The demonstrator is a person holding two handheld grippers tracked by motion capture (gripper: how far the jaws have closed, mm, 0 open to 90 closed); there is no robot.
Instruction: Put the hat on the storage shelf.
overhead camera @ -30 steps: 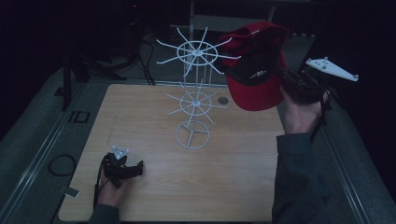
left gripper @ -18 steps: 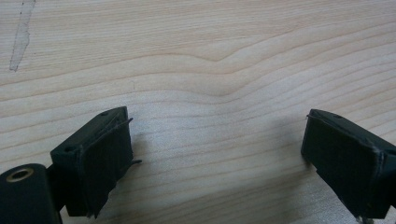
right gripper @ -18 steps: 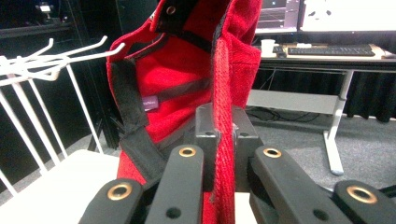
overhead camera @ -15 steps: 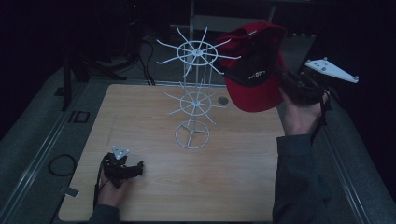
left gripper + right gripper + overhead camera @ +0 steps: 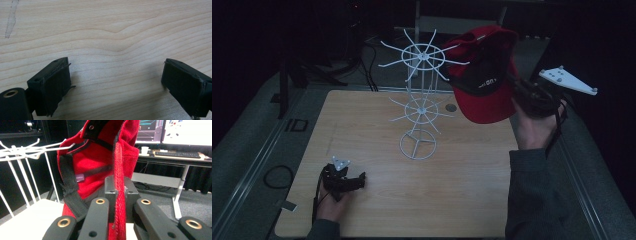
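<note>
Red cap [image 5: 484, 82] is hanging in the air beside the top ring of the white wire rack [image 5: 419, 100], its fabric edge pinched in the right claw [image 5: 119, 192], raised at the tabletop's [image 5: 377, 125] right edge. Left claw [image 5: 117, 80] is resting low on the front left corner, jaws spread wide over bare wood.

The high view is dim and grainy, its surroundings nearly black. The pale wooden tabletop [image 5: 110, 32] is evenly lit in the left gripper view, with soft shadows beside the jaws. Far monitors [image 5: 185, 130] glare white.
</note>
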